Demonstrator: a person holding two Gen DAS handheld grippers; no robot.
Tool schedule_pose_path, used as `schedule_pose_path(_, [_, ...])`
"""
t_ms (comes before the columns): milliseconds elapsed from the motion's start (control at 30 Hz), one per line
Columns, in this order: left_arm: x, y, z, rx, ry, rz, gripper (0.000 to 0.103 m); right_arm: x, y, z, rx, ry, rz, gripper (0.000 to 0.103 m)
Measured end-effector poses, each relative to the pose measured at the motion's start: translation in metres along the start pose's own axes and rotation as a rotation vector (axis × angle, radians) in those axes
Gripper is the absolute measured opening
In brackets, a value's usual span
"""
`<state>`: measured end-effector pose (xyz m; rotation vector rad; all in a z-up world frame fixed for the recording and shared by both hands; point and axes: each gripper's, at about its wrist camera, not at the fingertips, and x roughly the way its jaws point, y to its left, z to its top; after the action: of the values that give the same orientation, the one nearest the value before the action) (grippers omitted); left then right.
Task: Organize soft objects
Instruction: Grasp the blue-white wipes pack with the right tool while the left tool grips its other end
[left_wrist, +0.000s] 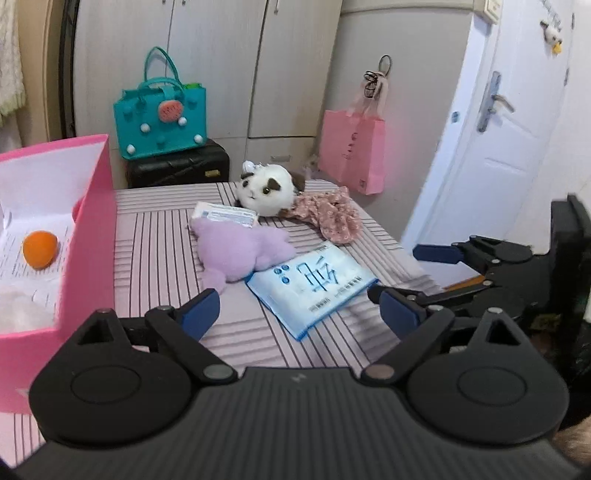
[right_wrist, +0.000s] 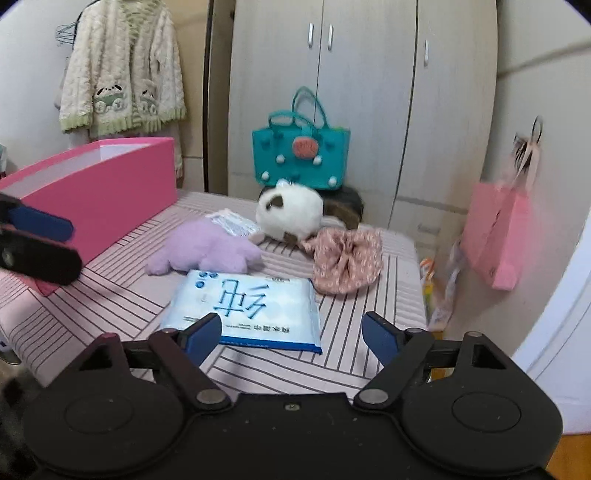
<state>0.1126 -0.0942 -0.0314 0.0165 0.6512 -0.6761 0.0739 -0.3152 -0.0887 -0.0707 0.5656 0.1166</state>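
Observation:
On the pink striped bed (left_wrist: 166, 236) lie a purple plush (left_wrist: 240, 251), a white panda plush (left_wrist: 267, 188), a floral pink cloth pouch (left_wrist: 332, 216), a blue tissue pack (left_wrist: 314, 284) and a small white wipes pack (left_wrist: 225, 214). An open pink box (left_wrist: 92, 206) at the left holds an orange soft ball (left_wrist: 40, 249) and something white. My left gripper (left_wrist: 299, 314) is open and empty, just short of the blue pack. My right gripper (right_wrist: 291, 336) is open and empty over the blue pack's (right_wrist: 243, 306) near edge; it also shows in the left wrist view (left_wrist: 417, 273).
A teal tote bag (left_wrist: 160, 114) stands on a black case (left_wrist: 177, 166) behind the bed. A pink paper bag (left_wrist: 351, 151) hangs on the wardrobe. A white door (left_wrist: 498, 147) is at the right. A knitted cardigan (right_wrist: 122, 70) hangs at the left.

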Motion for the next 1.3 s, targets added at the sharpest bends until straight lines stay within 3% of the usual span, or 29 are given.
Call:
schedule_pose_path(67, [0.014, -0.011, -0.003, 0.025, -0.019, 0.050, 0.094, 0.011, -0.007, 0.000, 0.019, 0.029, 0.049, 0.083])
schedule_pose_path(133, [0.024, -0.023, -0.007, 0.078, -0.030, 0.092, 0.093, 0.020, -0.009, -0.001, 0.022, 0.040, 0.041, 0.083])
schedule_pose_path(267, [0.043, -0.027, -0.004, 0.060, -0.028, 0.100, 0.090, 0.033, -0.017, -0.002, 0.066, 0.052, 0.078, 0.083])
schedule_pose_path(333, [0.052, -0.025, -0.003, 0.041, -0.021, 0.100, 0.083, 0.037, -0.021, -0.003, 0.081, 0.062, 0.087, 0.082])
schedule_pose_path(400, [0.065, -0.019, -0.002, -0.008, 0.004, 0.107, 0.060, 0.042, -0.024, -0.001, 0.109, 0.075, 0.097, 0.082])
schedule_pose_path(500, [0.085, -0.008, -0.003, -0.111, 0.067, 0.109, 0.049, 0.049, -0.028, 0.006, 0.154, 0.086, 0.117, 0.078])
schedule_pose_path(567, [0.096, -0.003, -0.004, -0.156, 0.111, 0.118, 0.044, 0.054, -0.026, 0.008, 0.140, 0.093, 0.109, 0.074])
schedule_pose_path(667, [0.104, 0.005, -0.004, -0.209, 0.106, 0.136, 0.038, 0.060, -0.024, 0.007, 0.155, 0.109, 0.150, 0.060])
schedule_pose_path(767, [0.107, 0.004, -0.004, -0.236, 0.104, 0.136, 0.033, 0.059, -0.020, 0.005, 0.143, 0.110, 0.159, 0.053])
schedule_pose_path(1100, [0.104, 0.000, -0.009, -0.248, 0.076, 0.133, 0.034, 0.060, -0.030, 0.001, 0.232, 0.100, 0.156, 0.049])
schedule_pose_path(1233, [0.105, -0.001, -0.006, -0.256, 0.094, 0.139, 0.035, 0.058, -0.031, -0.003, 0.378, 0.083, 0.156, 0.050])
schedule_pose_path(1300, [0.105, 0.001, -0.006, -0.265, 0.096, 0.136, 0.032, 0.057, -0.019, -0.006, 0.325, 0.056, 0.110, 0.049])
